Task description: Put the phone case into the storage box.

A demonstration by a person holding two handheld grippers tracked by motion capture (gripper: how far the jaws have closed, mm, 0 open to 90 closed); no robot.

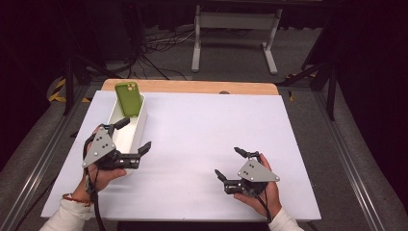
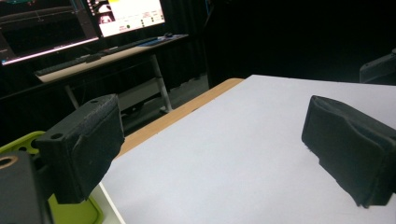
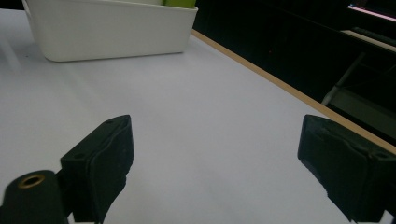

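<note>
green phone (image 1: 129, 98) leans upright in the far end of the white bin (image 1: 136, 132), long axis running away from the person; left gripper (image 1: 131, 138) straddles the bin's near end, nearer; right gripper (image 1: 232, 164) well apart; both jaws released, empty

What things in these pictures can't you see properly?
- The lower part of the green phone: in the high view, the wall of the white bin hides it.
- The bin's near end: in the high view, the left gripper and hand cover it.
- What the monitor says: in the left gripper view, too small and blurred, and cut off by the top edge.
- The bin's top: in the right gripper view, cut off by the edge.
</note>
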